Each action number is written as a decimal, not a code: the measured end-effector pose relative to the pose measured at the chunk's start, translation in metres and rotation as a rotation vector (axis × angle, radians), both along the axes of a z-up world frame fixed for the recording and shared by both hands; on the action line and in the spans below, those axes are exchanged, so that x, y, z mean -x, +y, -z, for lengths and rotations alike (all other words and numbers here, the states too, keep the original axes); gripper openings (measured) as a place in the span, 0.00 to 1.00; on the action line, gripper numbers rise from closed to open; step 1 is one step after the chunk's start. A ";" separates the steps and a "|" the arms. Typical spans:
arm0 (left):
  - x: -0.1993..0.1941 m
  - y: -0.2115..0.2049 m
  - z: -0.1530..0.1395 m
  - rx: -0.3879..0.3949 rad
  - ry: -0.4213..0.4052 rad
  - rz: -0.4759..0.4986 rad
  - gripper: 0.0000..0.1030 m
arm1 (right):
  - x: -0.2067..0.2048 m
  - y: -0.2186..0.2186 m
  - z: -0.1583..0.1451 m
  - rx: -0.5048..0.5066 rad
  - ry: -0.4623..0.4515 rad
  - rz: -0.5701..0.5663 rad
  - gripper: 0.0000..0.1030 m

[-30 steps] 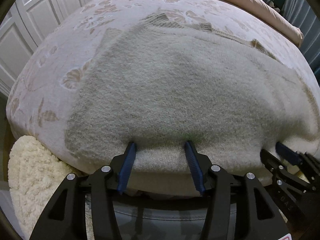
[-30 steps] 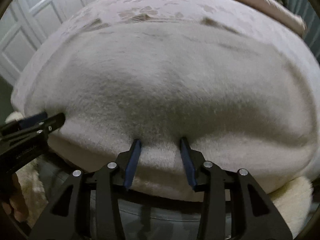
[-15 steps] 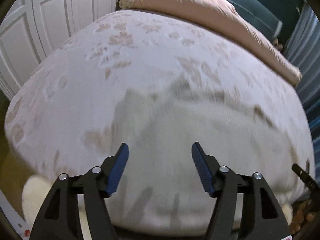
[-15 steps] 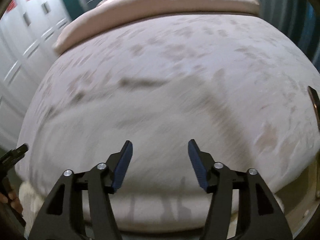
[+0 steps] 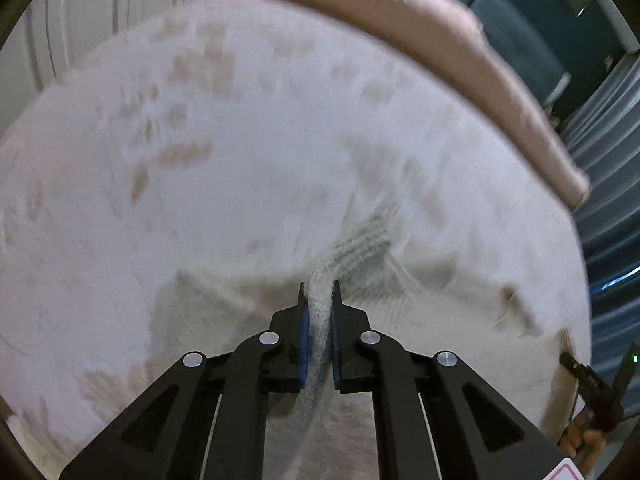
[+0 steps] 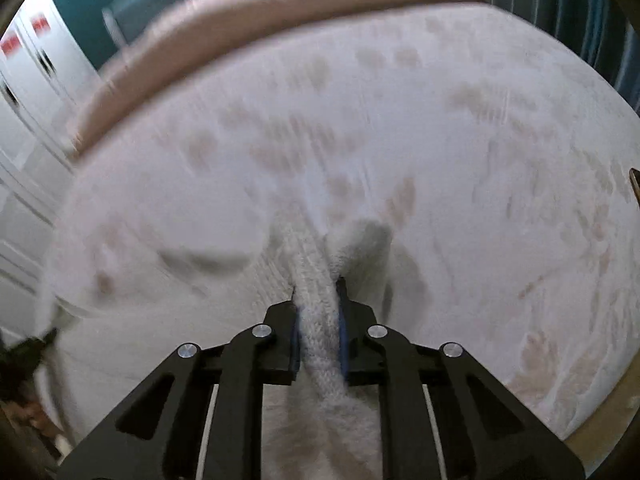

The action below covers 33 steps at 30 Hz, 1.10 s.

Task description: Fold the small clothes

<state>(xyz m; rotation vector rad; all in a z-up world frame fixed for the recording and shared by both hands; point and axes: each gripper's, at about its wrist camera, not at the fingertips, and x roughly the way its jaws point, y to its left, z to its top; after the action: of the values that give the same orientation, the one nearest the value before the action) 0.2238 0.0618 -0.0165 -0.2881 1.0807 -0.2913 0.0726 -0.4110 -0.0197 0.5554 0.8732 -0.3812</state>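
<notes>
On bed (image 5: pixel 248 152), left gripper (image 5: pixel 319 294), right gripper (image 6: pixel 318 285) just clamped knit sweater (image 5: pixel 360 240)

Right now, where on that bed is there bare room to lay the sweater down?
The floral bedspread lies bare between the sweater and the pink pillow. It is crowded nearest the fingers, where the knit bunches.

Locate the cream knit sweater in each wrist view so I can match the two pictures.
Left wrist view: the sweater lies low at centre, a ribbed fold pinched in the left gripper.
Right wrist view: the sweater lies low at centre, a fold pinched in the right gripper.
Shared landmark: the pink bolster along the far edge of the bed.
</notes>
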 end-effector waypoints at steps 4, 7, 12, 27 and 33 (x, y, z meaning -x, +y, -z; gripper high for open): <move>-0.005 -0.001 -0.008 -0.058 -0.035 -0.009 0.06 | 0.004 -0.004 -0.002 0.034 -0.032 0.022 0.13; -0.013 -0.013 0.037 -0.213 0.052 0.033 0.08 | -0.018 -0.011 0.062 0.002 0.189 0.004 0.14; 0.004 -0.008 0.020 -0.222 0.031 -0.022 0.20 | 0.003 0.008 0.005 0.066 0.071 0.071 0.25; 0.131 -0.010 0.000 -0.354 0.037 0.069 0.59 | 0.022 0.239 0.034 -0.014 0.189 -0.506 0.25; 0.150 -0.001 0.018 -0.389 0.060 0.092 0.59 | 0.034 0.254 0.020 0.044 0.188 -0.496 0.27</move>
<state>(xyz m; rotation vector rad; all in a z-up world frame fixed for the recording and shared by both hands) 0.0734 0.0608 -0.0341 0.1013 1.1866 -0.1496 0.0390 -0.1566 -0.0399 0.2488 1.1440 0.0010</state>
